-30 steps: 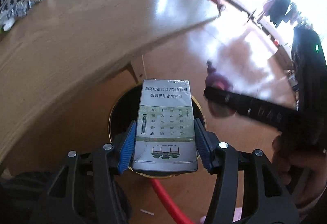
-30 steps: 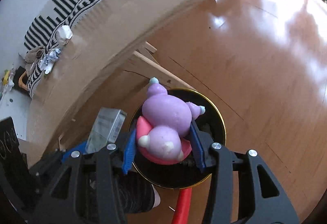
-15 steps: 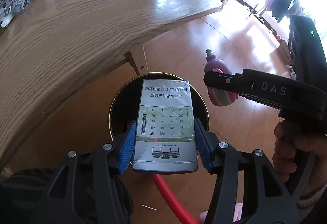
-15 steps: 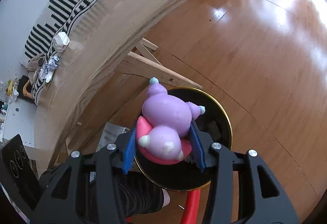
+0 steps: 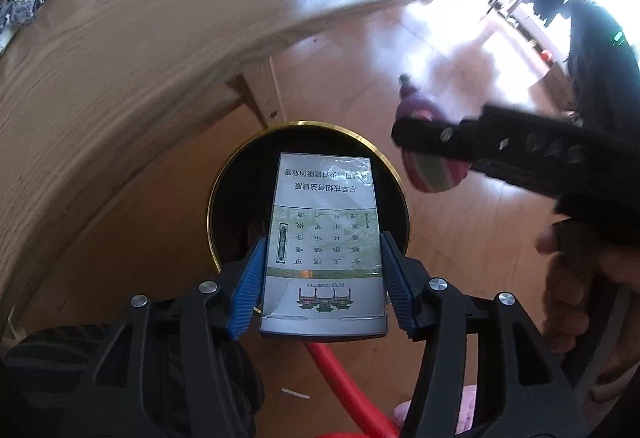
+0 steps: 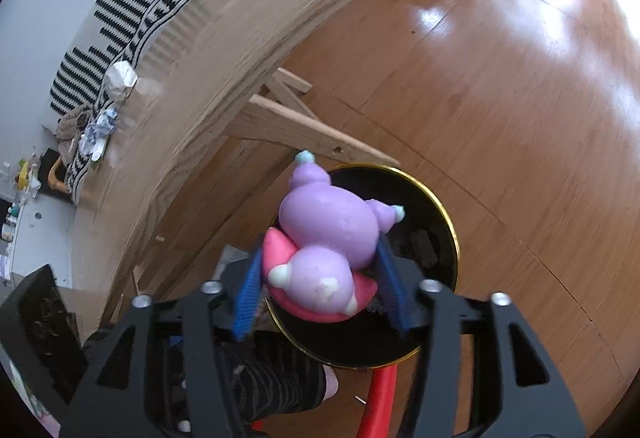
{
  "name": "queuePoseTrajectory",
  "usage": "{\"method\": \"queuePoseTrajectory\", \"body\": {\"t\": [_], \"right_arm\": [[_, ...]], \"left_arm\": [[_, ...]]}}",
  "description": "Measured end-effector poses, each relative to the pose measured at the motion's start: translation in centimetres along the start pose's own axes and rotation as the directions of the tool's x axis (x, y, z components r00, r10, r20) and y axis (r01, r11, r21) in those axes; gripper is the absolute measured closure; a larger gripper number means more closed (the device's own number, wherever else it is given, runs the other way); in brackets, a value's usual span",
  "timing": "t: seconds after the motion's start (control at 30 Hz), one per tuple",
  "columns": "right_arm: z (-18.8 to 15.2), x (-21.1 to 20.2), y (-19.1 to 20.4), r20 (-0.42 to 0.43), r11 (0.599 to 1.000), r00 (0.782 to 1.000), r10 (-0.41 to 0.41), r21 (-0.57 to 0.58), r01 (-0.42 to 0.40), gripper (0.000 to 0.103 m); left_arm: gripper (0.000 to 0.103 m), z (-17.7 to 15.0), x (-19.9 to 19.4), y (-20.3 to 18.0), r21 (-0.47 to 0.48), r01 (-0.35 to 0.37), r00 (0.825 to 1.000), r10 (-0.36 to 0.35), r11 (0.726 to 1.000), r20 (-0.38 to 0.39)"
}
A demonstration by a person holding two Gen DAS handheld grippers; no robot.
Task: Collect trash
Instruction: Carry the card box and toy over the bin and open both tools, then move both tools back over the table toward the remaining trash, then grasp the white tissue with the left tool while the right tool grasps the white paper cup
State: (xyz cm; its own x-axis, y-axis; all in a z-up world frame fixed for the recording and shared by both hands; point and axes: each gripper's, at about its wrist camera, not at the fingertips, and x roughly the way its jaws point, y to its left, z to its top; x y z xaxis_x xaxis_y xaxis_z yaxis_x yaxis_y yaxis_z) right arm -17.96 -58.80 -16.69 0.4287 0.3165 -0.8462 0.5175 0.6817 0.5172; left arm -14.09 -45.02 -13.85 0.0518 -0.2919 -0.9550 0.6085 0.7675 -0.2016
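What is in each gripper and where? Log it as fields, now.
left gripper: jaws opening, cigarette pack between the pads
right gripper: jaws opening, purple toy figure between the pads
below both: black bin with gold rim on the wood floor
bin position: beside the wooden table
table top: crumpled paper at the far edge
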Motion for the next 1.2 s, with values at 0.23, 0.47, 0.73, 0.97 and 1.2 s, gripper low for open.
{"method": "queuePoseTrajectory", "body": {"t": [0.23, 0.47, 0.73, 0.97, 1.2], "right_arm": [[0.8, -1.9, -0.5, 0.114, 0.999, 0.993, -0.034, 0.032, 0.031, 0.007], [1.5, -4.2, 2.6, 0.303, 0.995, 0.953, -0.023, -0.089, 0.052, 0.007], [4.7, -1.7, 12.4, 0.273, 0.949, 0.956, 0.108, -0.314, -0.017, 0.007], [10.2, 0.9, 22.9, 0.269, 0.869, 0.950, 0.160, -0.495, -0.006, 0.007], [15.1, 6.8, 32.9, 0.225, 0.794, 0.959, 0.173, -0.608, 0.000, 0.007]], "left_arm": [[0.006, 0.1, -1.6, 1.6, -0.086, 0.093, 0.993, -0.087, 0.992, 0.077], [0.006, 0.7, -10.2, 6.6, -0.191, 0.037, 0.953, 0.023, 0.981, 0.303], [0.006, 1.7, -17.5, 21.3, -0.468, -0.133, 0.885, 0.318, 0.874, 0.341], [0.006, 4.2, -22.1, 32.5, -0.602, -0.209, 0.838, 0.458, 0.771, 0.296], [0.006, 9.7, -20.6, 37.0, -0.584, -0.209, 0.876, 0.416, 0.784, 0.244]]}}
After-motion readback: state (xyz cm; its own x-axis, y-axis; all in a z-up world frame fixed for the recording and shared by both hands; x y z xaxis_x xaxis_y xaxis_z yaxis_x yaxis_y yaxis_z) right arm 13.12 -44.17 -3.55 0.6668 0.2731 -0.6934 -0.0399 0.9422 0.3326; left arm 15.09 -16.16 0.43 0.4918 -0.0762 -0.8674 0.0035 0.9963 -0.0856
